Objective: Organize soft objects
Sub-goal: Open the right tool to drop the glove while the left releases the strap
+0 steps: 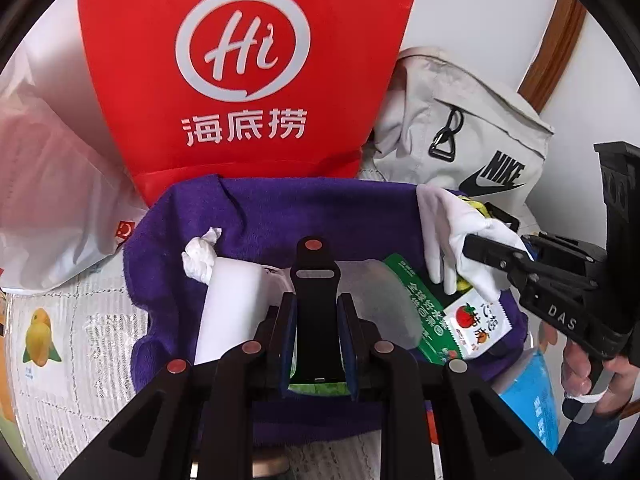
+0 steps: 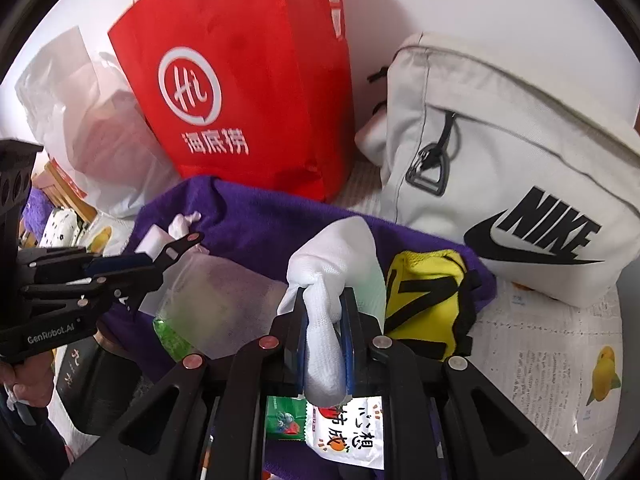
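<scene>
A purple towel (image 1: pixel 256 208) lies spread on the table with soft things on it. My left gripper (image 1: pixel 316 304) is shut on a flat black piece with a red dot (image 1: pixel 313 264), held above a white roll (image 1: pixel 232 300) and a cloudy plastic bag (image 1: pixel 384 300). My right gripper (image 2: pixel 325 300) is shut on a white glove (image 2: pixel 336 248), which hangs over the towel's right part. From the left wrist view, the right gripper (image 1: pixel 474 245) pinches the glove (image 1: pixel 448 220) above a green packet (image 1: pixel 416 296) and a white snack packet (image 1: pixel 476 324). A yellow pouch (image 2: pixel 428 300) lies just right of the glove.
A red shopping bag (image 1: pixel 244 72) stands behind the towel, with a pale Nike bag (image 2: pixel 500 160) to its right and a white plastic bag (image 1: pixel 48 184) to its left. A crumpled tissue (image 1: pixel 200 256) sits by the roll. A fruit-printed cover (image 2: pixel 560 360) lines the table.
</scene>
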The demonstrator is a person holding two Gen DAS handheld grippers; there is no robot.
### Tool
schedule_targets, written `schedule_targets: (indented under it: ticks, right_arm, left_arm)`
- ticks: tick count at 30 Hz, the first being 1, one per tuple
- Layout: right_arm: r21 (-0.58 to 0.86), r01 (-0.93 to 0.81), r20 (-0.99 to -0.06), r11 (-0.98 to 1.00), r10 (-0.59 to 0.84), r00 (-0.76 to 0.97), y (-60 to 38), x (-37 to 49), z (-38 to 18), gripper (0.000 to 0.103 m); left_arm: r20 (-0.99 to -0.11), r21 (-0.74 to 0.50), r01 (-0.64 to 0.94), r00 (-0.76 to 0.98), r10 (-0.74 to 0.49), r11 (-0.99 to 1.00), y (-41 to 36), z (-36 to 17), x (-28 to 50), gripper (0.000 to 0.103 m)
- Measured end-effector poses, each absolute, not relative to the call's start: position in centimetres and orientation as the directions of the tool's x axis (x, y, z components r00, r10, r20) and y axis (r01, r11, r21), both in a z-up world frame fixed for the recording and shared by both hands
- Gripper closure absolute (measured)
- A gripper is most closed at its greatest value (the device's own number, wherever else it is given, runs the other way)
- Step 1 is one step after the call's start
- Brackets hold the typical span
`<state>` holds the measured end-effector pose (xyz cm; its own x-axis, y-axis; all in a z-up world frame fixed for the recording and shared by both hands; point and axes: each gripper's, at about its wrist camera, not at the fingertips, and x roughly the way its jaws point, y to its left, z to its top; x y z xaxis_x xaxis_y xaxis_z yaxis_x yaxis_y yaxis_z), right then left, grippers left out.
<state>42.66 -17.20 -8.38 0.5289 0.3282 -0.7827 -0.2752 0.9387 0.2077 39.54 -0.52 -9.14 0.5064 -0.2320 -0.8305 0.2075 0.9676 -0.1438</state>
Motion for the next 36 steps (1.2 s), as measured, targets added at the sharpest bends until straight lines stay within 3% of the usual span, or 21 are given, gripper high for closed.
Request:
schedule_targets:
  ticks: [12, 14, 16, 19, 23, 34, 36]
  right_arm:
    - [0.248, -0.267, -0.802, 0.931, 0.352, 0.482, -17.2, 43.8, -9.9, 0.082]
    - [0.255, -0.277, -0.802, 0.926, 0.363, 0.475, -17.1, 43.8, -9.9, 0.077]
    - [0.261, -0.284, -0.8, 0.923, 0.371, 0.471, -16.9, 43.8, -10.0, 0.062]
    - [0.284, -0.286, -0.79, 0.915, 0.392, 0.472, -16.8, 43.7, -9.9, 0.056]
    - [0.28, -0.293, -0.787, 0.914, 0.394, 0.475, -16.7, 43.4, -9.5, 0.056]
    - [0.275, -0.235, -0.783, 0.932, 0.359, 0.508, -18.3, 41.7, -7.8, 0.055]
    - [0.28, -0.226, -0.778, 0.933, 0.359, 0.515, -18.6, 41.0, -7.1, 0.054]
  left_arm:
    - [-0.855, -0.153, 0.189, 0.466, -0.226, 0.97, -0.3, -11.2, 40.8, 0.083]
    - [-0.86, -0.156, 0.181, 0.459, -0.223, 0.971, -0.1, -11.5, 41.0, 0.083]
    - [-0.86, -0.162, 0.173, 0.458, -0.225, 0.971, 0.1, -11.6, 41.1, 0.083]
    - [-0.857, -0.167, 0.17, 0.462, -0.228, 0.971, 0.2, -11.4, 41.1, 0.083]
    - [-0.85, -0.16, 0.176, 0.475, -0.226, 0.971, 0.3, -11.1, 40.8, 0.066]
    - [-0.84, -0.116, 0.175, 0.508, -0.191, 0.978, 0.2, -8.5, 39.0, 0.055]
    - [-0.83, -0.112, 0.178, 0.525, -0.191, 0.978, 0.0, -7.6, 38.4, 0.045]
